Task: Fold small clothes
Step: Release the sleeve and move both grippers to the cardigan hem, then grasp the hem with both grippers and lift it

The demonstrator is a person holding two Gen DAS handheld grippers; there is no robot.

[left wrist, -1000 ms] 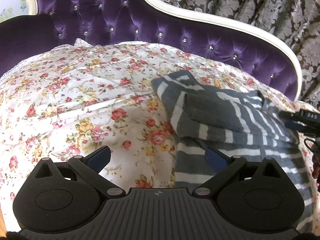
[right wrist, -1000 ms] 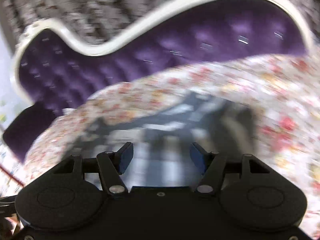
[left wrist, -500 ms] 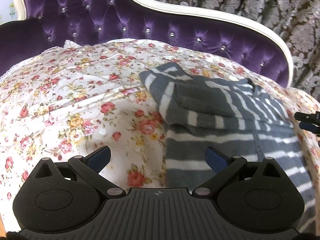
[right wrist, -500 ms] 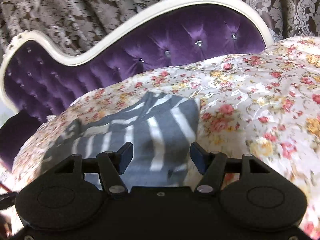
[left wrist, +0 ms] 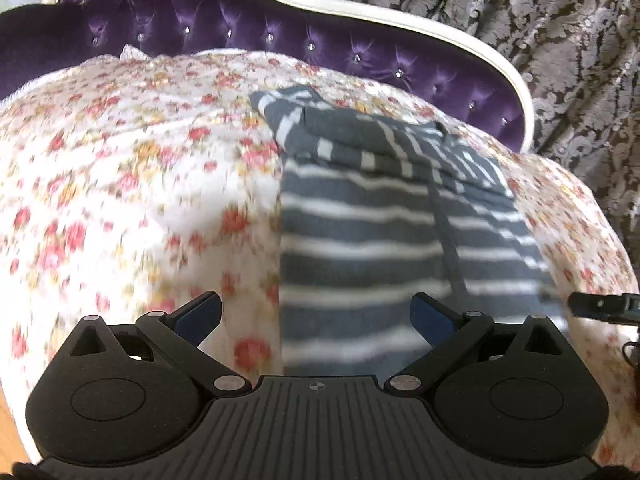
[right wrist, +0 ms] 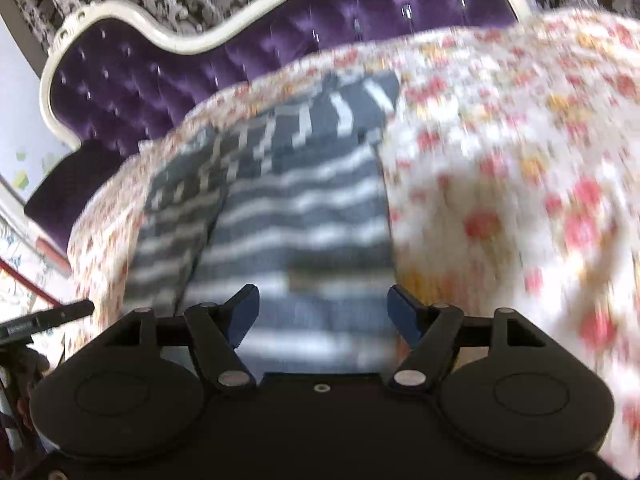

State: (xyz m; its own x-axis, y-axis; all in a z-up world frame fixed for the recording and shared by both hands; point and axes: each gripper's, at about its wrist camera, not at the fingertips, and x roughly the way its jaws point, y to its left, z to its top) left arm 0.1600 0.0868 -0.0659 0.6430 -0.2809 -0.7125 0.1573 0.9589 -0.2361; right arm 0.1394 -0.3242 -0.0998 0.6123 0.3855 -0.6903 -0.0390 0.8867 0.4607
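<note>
Left fingers (left wrist: pixel 316 316) spread, right fingers (right wrist: pixel 324 312) opening, over striped garment (left wrist: pixel 360 240)

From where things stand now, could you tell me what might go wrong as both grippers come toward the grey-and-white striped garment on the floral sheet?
1. The grey-and-white striped garment has sleeves folded across its top; a careless tug at the bottom hem could undo them.
2. The left gripper straddles the garment's edge and the floral bedsheet, so it might pinch sheet too.
3. The right gripper, its jaws opening and empty, could bunch the cloth.
</note>
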